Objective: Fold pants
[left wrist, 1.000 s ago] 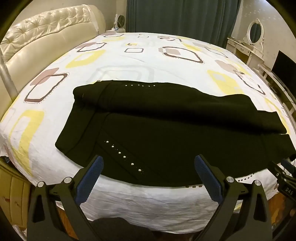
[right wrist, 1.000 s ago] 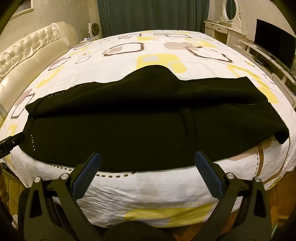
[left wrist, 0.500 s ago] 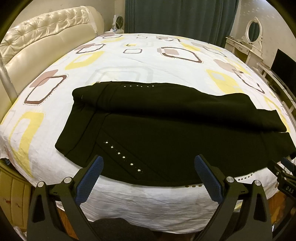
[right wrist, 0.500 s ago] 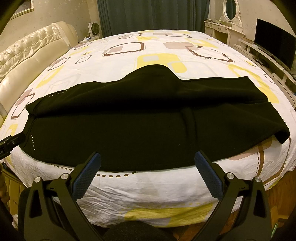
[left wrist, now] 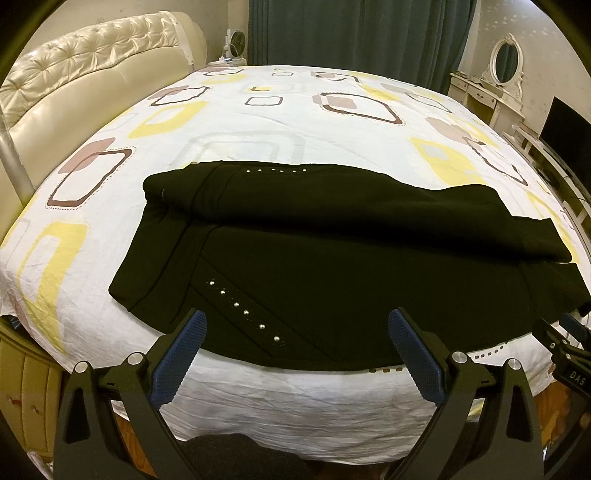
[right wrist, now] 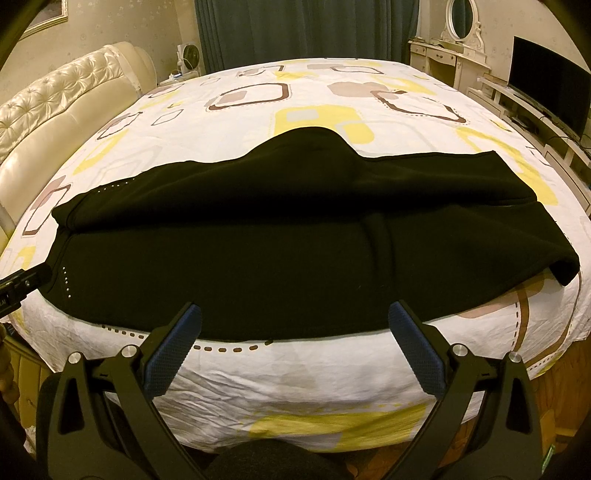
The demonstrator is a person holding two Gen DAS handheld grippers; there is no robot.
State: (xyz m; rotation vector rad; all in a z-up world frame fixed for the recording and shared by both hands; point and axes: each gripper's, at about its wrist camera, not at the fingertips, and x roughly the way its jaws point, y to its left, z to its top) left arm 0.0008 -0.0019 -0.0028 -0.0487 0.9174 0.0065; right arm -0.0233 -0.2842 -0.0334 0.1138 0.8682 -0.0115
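Black pants (left wrist: 332, 266) with rows of silver studs lie across the near part of the bed, one leg laid over the other lengthwise; they also show in the right wrist view (right wrist: 258, 243). The waist end is at the left, the leg ends at the right. My left gripper (left wrist: 295, 332) is open and empty, just short of the pants' near edge by the studded waist part. My right gripper (right wrist: 295, 328) is open and empty at the near edge, toward the leg end. The right gripper's tip shows at the left wrist view's right edge (left wrist: 565, 350).
The bed (left wrist: 295, 122) has a white sheet with yellow and brown squares and a cream tufted headboard (left wrist: 74, 74) on the left. A white dressing table (right wrist: 450, 55) and a TV (right wrist: 546, 81) stand at the right. Dark curtains (left wrist: 351, 33) hang behind.
The left wrist view has risen slightly and drawn back a little from the pants. The right gripper and the pants have hardly moved.
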